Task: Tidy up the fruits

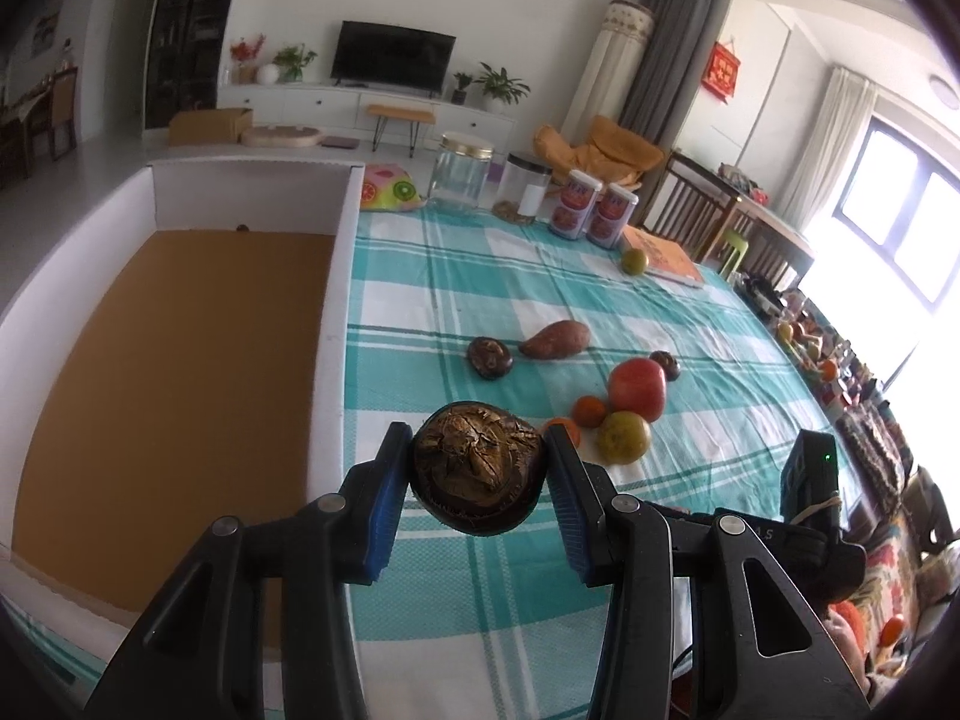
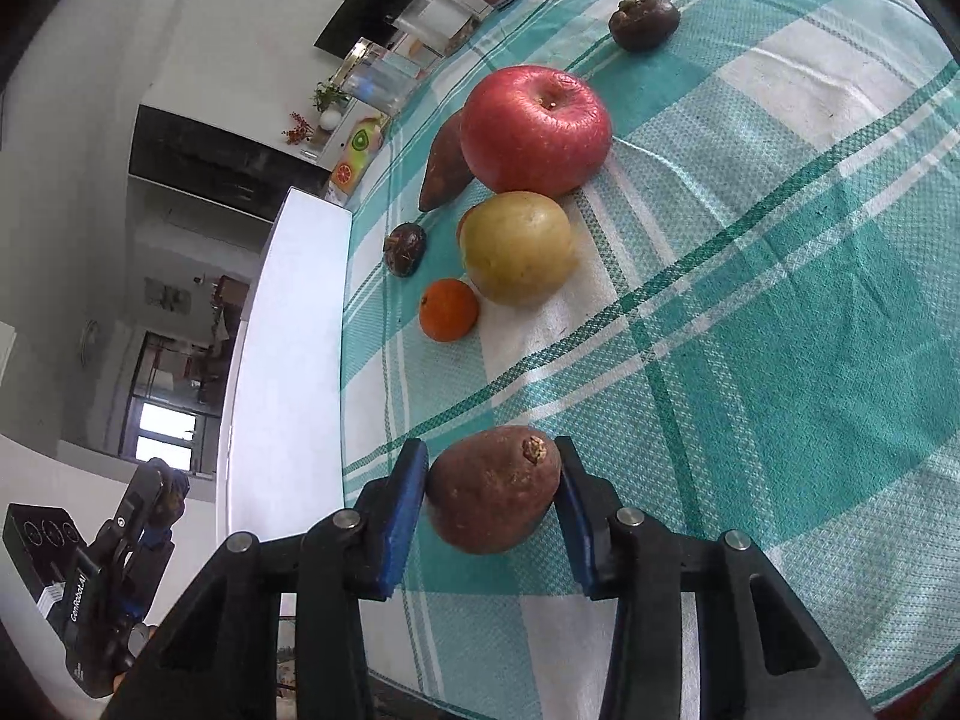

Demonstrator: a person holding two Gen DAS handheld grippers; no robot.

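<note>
My left gripper is shut on a dark brown water chestnut, held above the checked tablecloth beside the white box. My right gripper is shut on a reddish-brown sweet potato low over the cloth. On the table lie a red apple, a yellow-green pear, a small orange, another sweet potato and two more water chestnuts.
The white box with a brown floor stands on the table's left. Glass jars, two tins, an orange book and a green fruit stand at the far end. Chairs stand at the right.
</note>
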